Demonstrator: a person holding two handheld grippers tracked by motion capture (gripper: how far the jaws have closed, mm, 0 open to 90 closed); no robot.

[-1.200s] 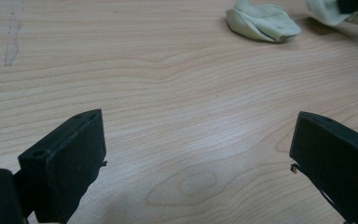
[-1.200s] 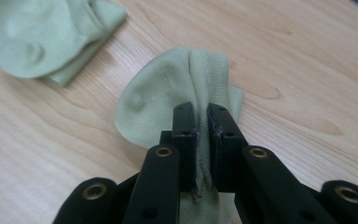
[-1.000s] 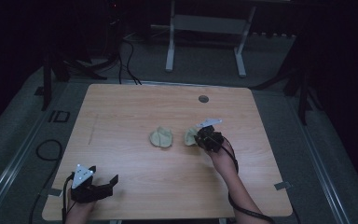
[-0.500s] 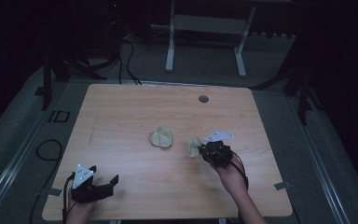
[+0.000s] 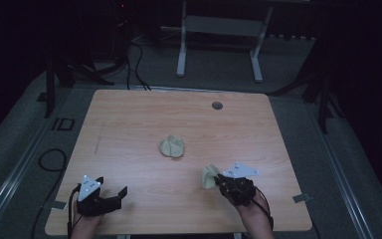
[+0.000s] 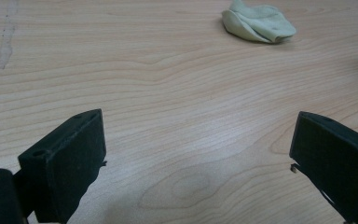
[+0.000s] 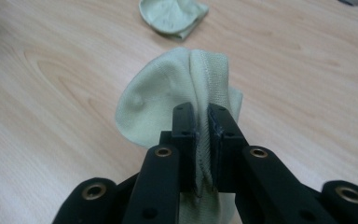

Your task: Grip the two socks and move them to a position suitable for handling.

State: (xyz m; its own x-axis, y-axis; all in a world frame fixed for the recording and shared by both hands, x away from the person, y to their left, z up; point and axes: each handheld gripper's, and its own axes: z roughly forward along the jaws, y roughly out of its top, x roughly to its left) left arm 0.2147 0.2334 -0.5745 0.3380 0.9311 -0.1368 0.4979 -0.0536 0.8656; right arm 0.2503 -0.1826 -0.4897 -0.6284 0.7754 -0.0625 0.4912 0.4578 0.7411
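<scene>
Pale green knit is bunched between the closed jaws of the right gripper (image 7: 203, 128), which has this sock (image 7: 177, 98) pinched by a fold near its edge, so the rest droops forward onto the bench (image 5: 129, 124); such a hold suits dragging or lifting one sock clear of its mate. In the high view that gripper (image 5: 220, 180) sits at about five o'clock on the bench. A second sock (image 5: 172, 147) lies crumpled near the centre, well apart. At seven o'clock the left gripper (image 5: 123, 191) rests with jaws wide and empty, probably waiting its turn.
</scene>
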